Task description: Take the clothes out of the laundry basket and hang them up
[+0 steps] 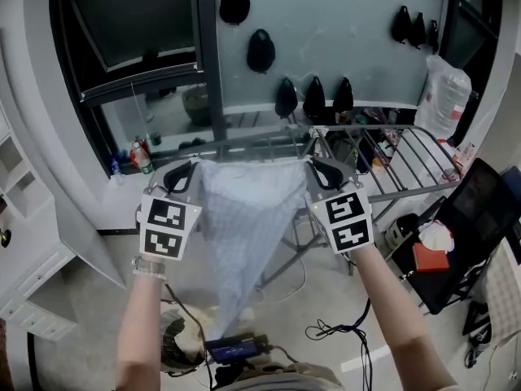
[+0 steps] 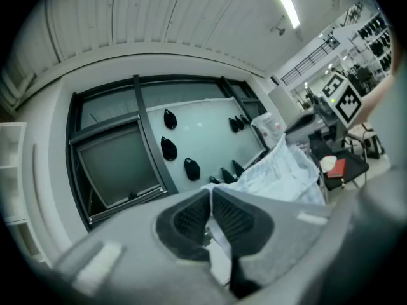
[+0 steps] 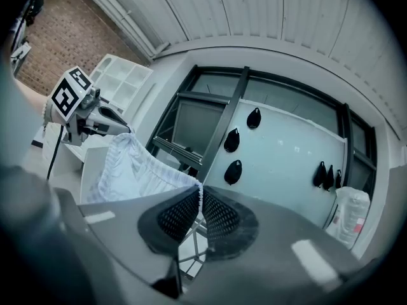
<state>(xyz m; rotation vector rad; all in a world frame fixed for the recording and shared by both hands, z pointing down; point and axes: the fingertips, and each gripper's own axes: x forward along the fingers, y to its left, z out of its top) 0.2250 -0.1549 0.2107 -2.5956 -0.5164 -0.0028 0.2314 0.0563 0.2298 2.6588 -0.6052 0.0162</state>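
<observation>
A pale blue-white garment (image 1: 244,218) with a gathered waistband hangs spread between both grippers and tapers down toward the floor. My left gripper (image 1: 186,172) is shut on the waistband's left corner; the cloth (image 2: 280,173) shows pinched between its pads (image 2: 191,218). My right gripper (image 1: 319,168) is shut on the right corner, with the ruffled edge (image 3: 198,192) clamped between its pads (image 3: 219,216). The garment is held up in front of the grey drying rack (image 1: 407,165). The laundry basket (image 1: 181,344) is low in the head view, partly hidden by my arm.
The drying rack's bars stretch to the right under a glass panel (image 1: 326,31) carrying several black clips (image 1: 260,50). A black chair with a red item (image 1: 429,257) stands at right. White shelving (image 1: 24,251) is at left. Cables (image 1: 342,332) lie on the floor.
</observation>
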